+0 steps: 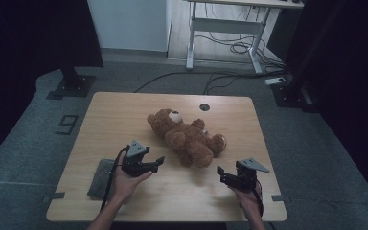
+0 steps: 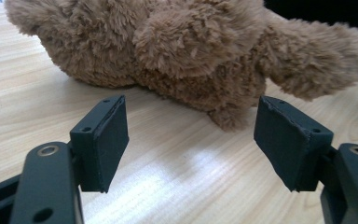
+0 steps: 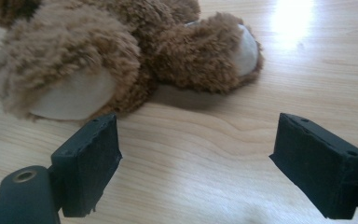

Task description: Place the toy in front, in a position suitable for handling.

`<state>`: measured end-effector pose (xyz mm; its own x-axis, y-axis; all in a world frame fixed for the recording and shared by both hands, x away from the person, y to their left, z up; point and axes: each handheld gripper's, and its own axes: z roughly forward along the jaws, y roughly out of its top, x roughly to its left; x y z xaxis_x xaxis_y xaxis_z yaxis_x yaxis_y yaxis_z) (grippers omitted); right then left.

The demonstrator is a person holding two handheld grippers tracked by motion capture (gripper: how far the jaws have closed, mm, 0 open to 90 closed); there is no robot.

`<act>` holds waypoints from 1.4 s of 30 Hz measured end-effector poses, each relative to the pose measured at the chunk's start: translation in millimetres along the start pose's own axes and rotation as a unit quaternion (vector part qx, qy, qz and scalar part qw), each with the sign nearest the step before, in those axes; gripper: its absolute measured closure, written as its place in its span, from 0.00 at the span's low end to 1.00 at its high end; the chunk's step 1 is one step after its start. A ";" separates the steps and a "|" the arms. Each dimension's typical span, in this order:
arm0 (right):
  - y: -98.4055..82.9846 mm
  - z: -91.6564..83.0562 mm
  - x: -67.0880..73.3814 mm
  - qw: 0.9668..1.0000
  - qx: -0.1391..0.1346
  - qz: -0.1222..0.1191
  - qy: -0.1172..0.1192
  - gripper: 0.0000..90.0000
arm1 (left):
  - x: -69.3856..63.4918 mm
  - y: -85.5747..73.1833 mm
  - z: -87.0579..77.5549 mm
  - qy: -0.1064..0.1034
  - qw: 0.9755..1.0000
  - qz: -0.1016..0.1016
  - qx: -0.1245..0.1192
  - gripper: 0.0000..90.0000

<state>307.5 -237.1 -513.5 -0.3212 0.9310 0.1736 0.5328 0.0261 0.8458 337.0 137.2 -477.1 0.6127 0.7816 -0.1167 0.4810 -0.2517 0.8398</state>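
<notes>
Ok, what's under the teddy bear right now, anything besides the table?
Around the teddy bear, bare wooden table shows, with its shadow by the feet. Whatever lies directly beneath its body is covered. Both grippers, left and right, are open, short of it.

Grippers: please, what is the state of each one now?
Left gripper: open, empty, near the teddy bear.
Right gripper: open, empty.

bare table (image 1: pixel 124 115) lies between each claw and the teddy bear (image 1: pixel 187 136); grey pad (image 1: pixel 100 178) flanks the left.
</notes>
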 end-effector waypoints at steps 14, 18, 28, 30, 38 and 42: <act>21.0 3.0 20.2 1.000 -0.012 -0.018 0.023 0.16 | -2.8 12.0 30.9 0.003 1.000 0.014 0.014 0.27; 25.1 5.1 23.2 0.999 -0.011 -0.017 0.027 0.16 | -5.8 16.0 40.2 0.003 0.999 0.026 0.019 0.24; 32.7 5.2 29.8 0.999 -0.012 -0.021 0.029 0.16 | -16.1 29.9 61.8 0.011 0.999 0.036 0.026 0.16; 33.8 4.2 30.3 0.999 -0.012 -0.021 0.030 0.16 | -18.2 32.4 66.1 0.016 0.999 0.037 0.026 0.16; 37.0 5.1 36.6 0.999 -0.011 -0.024 0.042 0.16 | -20.1 43.3 80.8 0.030 0.999 0.032 0.023 0.18; 39.3 10.9 42.2 0.998 -0.010 -0.030 0.045 0.16 | -16.1 44.0 84.0 0.040 0.999 0.029 0.021 0.32</act>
<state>323.4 -192.8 -478.4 -0.4216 0.8913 0.1671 0.4960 0.0724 0.8653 400.9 65.6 -482.8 0.5895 0.8074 -0.0235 0.4731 -0.3216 0.8202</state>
